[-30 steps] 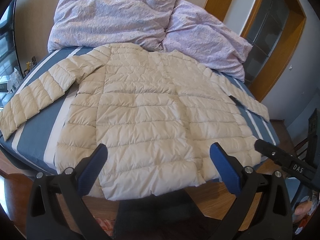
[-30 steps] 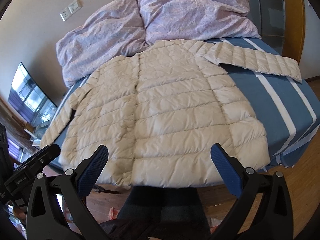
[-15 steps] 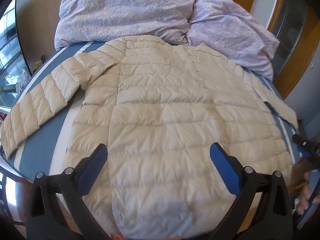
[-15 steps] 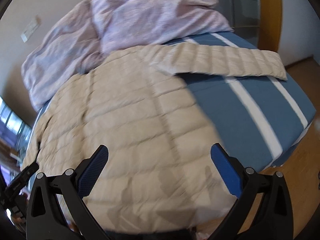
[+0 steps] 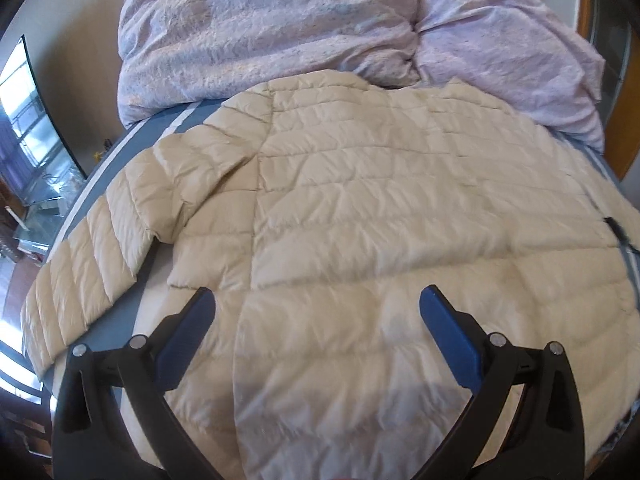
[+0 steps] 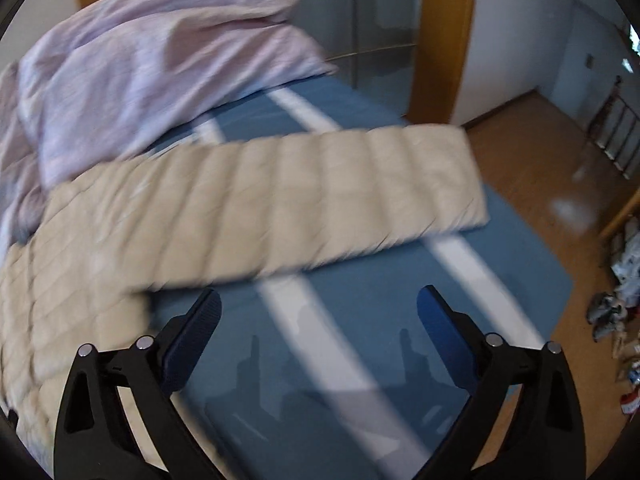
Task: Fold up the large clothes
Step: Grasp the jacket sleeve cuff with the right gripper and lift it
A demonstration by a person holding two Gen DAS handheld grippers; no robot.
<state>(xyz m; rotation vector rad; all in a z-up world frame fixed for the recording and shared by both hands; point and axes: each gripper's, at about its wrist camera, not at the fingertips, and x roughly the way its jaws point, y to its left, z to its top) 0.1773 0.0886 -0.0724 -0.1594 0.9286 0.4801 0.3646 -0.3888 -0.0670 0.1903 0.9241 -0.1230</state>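
A cream quilted puffer jacket (image 5: 380, 208) lies flat and spread out on the bed, collar toward the pillows. Its left sleeve (image 5: 92, 264) stretches out toward the bed's left edge. My left gripper (image 5: 316, 304) hovers open over the jacket's lower body, holding nothing. In the right wrist view the jacket's right sleeve (image 6: 304, 196) lies straight across the blue striped sheet (image 6: 360, 320). Just short of that sleeve, my right gripper (image 6: 318, 308) is open and empty above bare sheet. The right wrist view is blurred.
A crumpled lilac duvet (image 5: 320, 28) is heaped at the head of the bed. A wooden floor (image 6: 560, 168) runs along the bed's right side, with clutter (image 6: 624, 280) near the wall. A glass cabinet (image 5: 36, 160) stands beyond the bed's left edge.
Both grippers have moved forward from the foot of the bed over the jacket. The right one has swung right, toward the outstretched right sleeve. Both stayed open.
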